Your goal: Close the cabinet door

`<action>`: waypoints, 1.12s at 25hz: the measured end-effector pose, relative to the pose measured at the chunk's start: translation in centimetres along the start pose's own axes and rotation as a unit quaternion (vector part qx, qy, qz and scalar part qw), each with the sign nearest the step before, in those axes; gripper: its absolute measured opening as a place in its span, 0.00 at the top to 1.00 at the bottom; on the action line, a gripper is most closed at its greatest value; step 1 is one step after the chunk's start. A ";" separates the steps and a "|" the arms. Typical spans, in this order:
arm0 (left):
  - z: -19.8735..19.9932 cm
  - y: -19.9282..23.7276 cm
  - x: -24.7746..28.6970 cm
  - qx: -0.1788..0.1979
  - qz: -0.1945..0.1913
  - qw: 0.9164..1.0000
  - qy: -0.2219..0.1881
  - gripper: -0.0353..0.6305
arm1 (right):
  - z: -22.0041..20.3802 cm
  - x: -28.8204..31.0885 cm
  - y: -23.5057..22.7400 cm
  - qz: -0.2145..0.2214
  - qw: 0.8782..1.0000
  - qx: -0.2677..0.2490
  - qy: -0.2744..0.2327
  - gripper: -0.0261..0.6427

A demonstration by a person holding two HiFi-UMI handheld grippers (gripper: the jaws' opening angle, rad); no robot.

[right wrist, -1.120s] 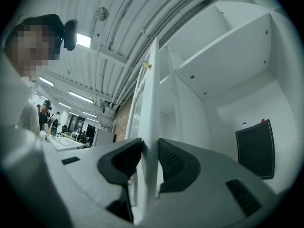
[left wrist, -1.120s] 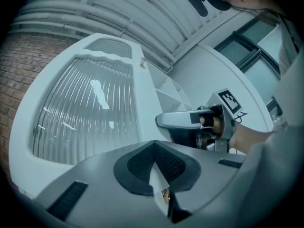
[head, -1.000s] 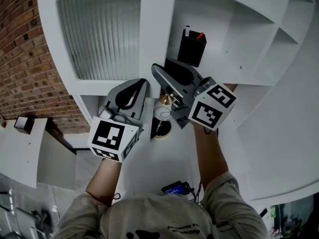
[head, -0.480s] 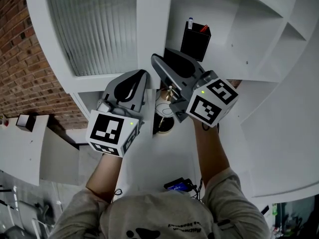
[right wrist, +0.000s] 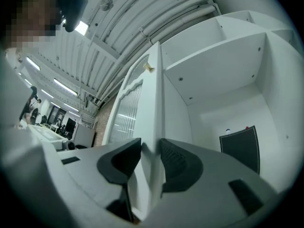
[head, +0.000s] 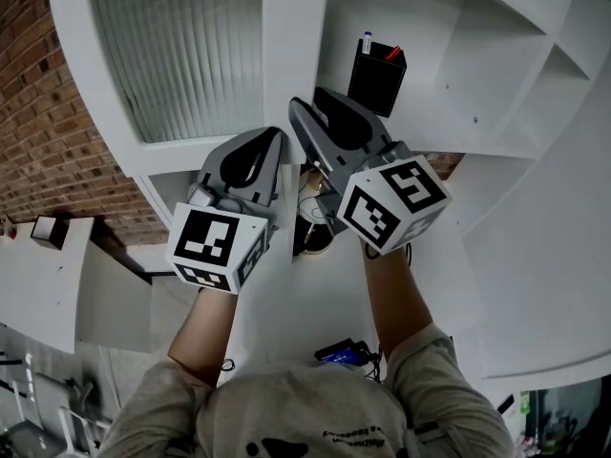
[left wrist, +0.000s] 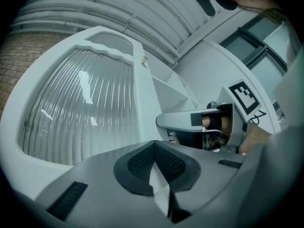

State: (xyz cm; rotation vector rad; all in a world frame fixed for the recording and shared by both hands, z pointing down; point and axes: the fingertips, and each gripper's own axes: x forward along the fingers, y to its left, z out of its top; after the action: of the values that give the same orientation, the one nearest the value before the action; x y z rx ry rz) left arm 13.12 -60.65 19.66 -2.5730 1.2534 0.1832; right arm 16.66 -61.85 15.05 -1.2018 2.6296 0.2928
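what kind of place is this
Likely a loft-style office or workshop: a white cabinet with a pen holder stands by a brick wall, under an exposed ceiling with strip lights.

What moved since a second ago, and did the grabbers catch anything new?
The right gripper twisted a little: its marker cube swung left and toward the person. Its fingers pinch the edge of the cabinet door; whether that grip is new cannot be told. The left gripper stayed shut and empty beside it. The door and the black pen holder look unmoved.
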 end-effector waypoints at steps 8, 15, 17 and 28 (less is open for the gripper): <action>-0.3 0.3 0.6 -0.003 0.007 1.000 0.001 0.94 | -0.5 -0.2 -0.6 -0.028 1.000 -0.006 0.001 0.77; -0.4 0.4 1.0 -0.007 0.008 1.000 0.001 0.94 | -0.5 -0.8 -0.2 -0.037 0.999 -0.020 0.008 0.77; -0.4 0.4 1.0 -0.010 0.009 1.000 0.001 0.94 | -0.6 -1.0 0.0 -0.039 0.999 -0.023 0.011 0.77; 1.0 -0.4 -0.4 -0.021 0.010 1.000 -0.002 0.94 | 0.1 -2.7 1.7 -0.061 0.997 -0.045 0.017 0.90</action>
State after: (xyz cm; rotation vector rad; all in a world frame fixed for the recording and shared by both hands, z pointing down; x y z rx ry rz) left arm 13.18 -59.85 18.89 -2.5957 1.2873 0.2198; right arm 17.13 -58.83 15.93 -1.4025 2.5829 0.3753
